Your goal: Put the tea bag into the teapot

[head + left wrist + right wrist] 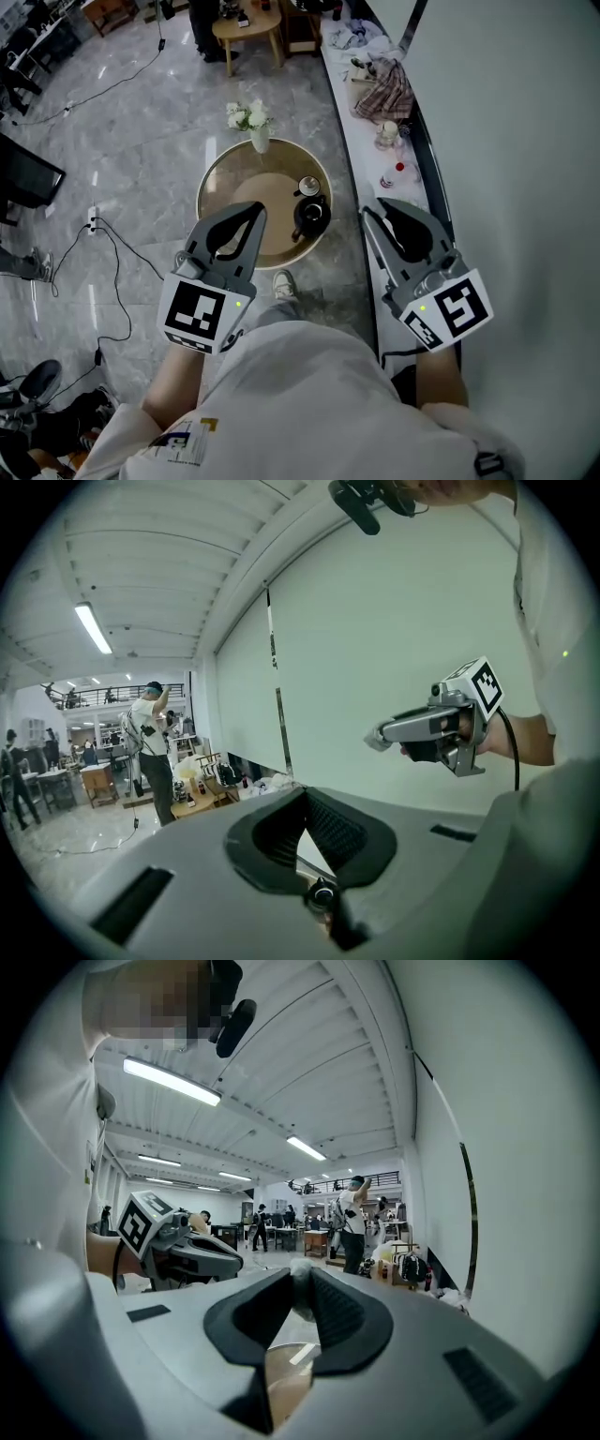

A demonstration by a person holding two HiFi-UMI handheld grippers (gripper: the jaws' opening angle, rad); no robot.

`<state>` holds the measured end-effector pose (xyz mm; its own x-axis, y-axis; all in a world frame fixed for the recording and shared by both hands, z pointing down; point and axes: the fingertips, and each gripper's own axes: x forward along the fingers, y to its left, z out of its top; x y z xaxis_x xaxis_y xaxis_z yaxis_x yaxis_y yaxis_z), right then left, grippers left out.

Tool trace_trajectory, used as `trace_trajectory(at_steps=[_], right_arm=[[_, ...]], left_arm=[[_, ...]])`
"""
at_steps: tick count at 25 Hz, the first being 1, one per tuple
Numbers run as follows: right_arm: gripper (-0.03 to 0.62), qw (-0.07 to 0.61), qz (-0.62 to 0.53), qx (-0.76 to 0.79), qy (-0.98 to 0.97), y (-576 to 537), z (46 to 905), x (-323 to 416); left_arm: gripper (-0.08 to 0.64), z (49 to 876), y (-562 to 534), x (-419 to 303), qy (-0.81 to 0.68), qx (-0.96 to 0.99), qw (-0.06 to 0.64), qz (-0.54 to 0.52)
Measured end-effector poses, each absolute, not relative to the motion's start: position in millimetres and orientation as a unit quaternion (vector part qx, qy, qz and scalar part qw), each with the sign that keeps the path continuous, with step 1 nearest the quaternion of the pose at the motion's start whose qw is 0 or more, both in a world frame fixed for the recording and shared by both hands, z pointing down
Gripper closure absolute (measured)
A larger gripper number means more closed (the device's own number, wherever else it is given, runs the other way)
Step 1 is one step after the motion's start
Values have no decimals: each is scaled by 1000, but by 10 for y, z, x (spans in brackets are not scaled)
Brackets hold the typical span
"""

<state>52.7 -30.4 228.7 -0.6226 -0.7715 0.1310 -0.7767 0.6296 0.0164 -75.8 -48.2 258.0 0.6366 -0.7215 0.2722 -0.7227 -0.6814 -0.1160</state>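
Grey marble floor (141,122), big open workshop. White wall (525,141) on right, cluttered ledge (375,103) along it. Round glass table (211,183) below carries black teapot (311,216) and flower vase (258,131).

Tea bag (300,1288): small, white, soft-looking, pinched at tips of right gripper (300,1277), in air, well apart from teapot. Left gripper (303,796): jaws together, empty.

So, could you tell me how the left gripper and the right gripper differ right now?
The right gripper is shut on a small white tea bag at its jaw tips; the left gripper is shut on nothing. The left gripper overlaps the round table in the head view; the right gripper sits beside it. Both point ahead.
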Motion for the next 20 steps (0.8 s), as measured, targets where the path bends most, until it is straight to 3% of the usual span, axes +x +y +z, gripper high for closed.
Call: trace_trajectory(at_steps=[20], right_arm=[[533,90,14,458,-884,-1330,2346,-43]], left_arm=[[552,2820,-1578,-1270,-372,919,25,124]])
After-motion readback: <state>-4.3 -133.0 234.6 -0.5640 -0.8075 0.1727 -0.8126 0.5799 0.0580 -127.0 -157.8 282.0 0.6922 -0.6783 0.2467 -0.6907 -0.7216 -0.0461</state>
